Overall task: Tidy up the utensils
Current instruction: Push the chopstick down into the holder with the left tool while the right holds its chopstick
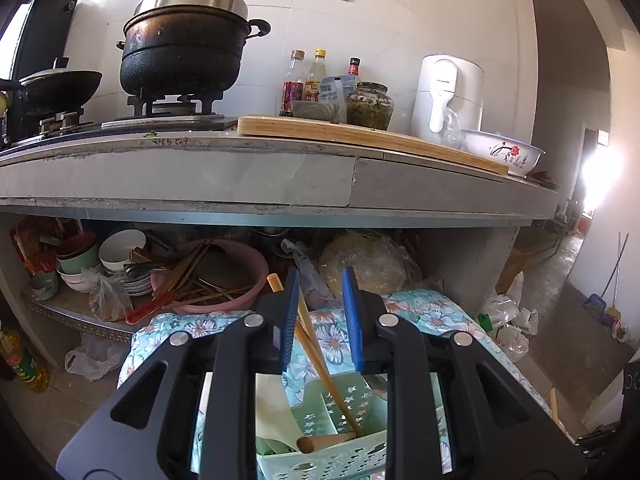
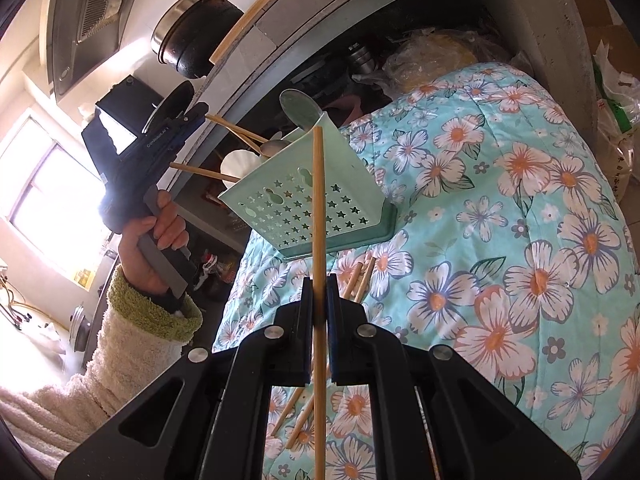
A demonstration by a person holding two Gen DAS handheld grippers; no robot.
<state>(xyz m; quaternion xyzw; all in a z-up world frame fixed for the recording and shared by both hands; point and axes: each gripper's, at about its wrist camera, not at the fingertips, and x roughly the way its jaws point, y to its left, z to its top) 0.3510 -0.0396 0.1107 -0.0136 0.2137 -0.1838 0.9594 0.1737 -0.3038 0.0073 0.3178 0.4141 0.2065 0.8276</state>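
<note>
Clamped between the black jaws of the right gripper (image 2: 319,300) is a single wooden chopstick (image 2: 318,216), standing nearly upright in the right wrist view, its tip reaching up in front of the mint-green utensil holder (image 2: 308,204). That holder, pierced with star-shaped holes, rests on a quilt (image 2: 500,208) printed with white and orange flowers on turquoise. Out of its top stick a pale green spoon (image 2: 298,106), a white spoon (image 2: 236,162) and a couple more chopsticks. Several loose chopsticks (image 2: 360,276) lie on the quilt just beside the holder's base, partly hidden behind the right gripper. To the left, a hand (image 2: 154,244) in a fluffy cream sleeve with a green cuff grips the handle of the left gripper (image 1: 320,300). In the left wrist view its blue-padded jaws stand apart above the holder, with a long wooden chopstick (image 1: 312,344) slanting up out of the holder and lying against the inner face of the left pad; the right pad is clear of it, so nothing is pinched. Behind the quilt a low shelf holds stacked bowls (image 1: 80,256) and a pink basin (image 1: 236,268) full of chopsticks. On the counter above sit a blackened pot (image 1: 180,52) on the stove, a cutting board (image 1: 360,136), bottles (image 1: 308,76) and a flowered white bowl (image 1: 502,152).
</note>
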